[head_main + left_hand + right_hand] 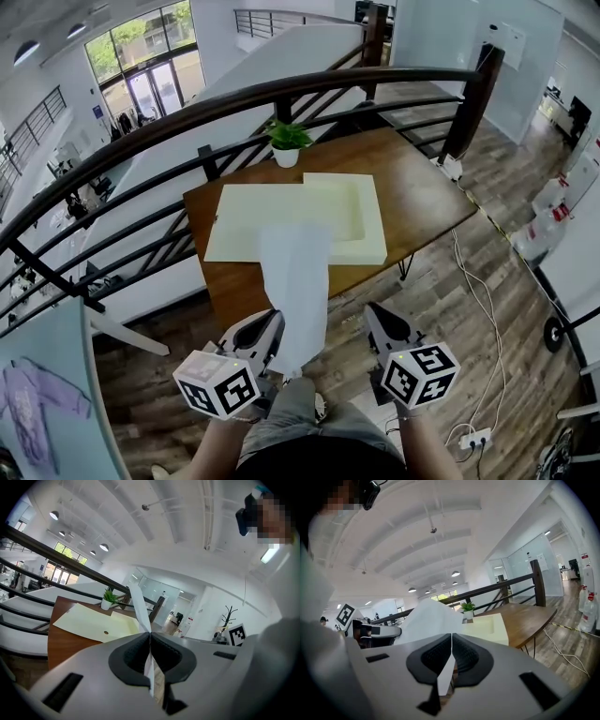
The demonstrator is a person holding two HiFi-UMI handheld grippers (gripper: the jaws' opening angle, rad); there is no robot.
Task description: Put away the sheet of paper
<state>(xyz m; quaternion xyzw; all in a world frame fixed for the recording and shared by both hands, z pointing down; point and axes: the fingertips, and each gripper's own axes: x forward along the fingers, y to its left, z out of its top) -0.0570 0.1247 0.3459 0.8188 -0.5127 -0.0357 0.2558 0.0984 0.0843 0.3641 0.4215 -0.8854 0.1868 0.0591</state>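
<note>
Head view: sheet of paper (pixel 295 281) is in the air, off the table (pixel 422 197), running from between the two grippers out toward the cream box (pixel 361 220) that lies open on the wood, its far end over the box's flat flap (pixel 253 220). Left gripper (pixel 272 328) sits at the sheet's near left edge. Right gripper (pixel 378 317) looks slightly off to the sheet's right from here, so this view alone doesn't settle contact. A potted plant (pixel 287 142) stands behind the box, clear of the path. Left gripper view: left gripper (pixel 150 637) is clamped tight on the sheet of paper (pixel 138 606), with the white edge running straight through the pads and rising ahead; the box flap (pixel 93 623) is beyond and below. Right gripper view: right gripper (pixel 451 637) is also pinched closed, with a white sliver of the sheet between the pads and the bulk of the sheet (pixel 426 620) billowing to its left; the recessed tray of the box (pixel 487 625) is dead ahead. My read: we're in the carry phase, with the paper held two-handed and not yet in the box. Next, bring both grippers forward and down together, keep the sheet flat over the recessed tray rather than the flap, lay the far edge in first, then let go. The sheet is floppy, so uneven motion will likely buckle it.
</note>
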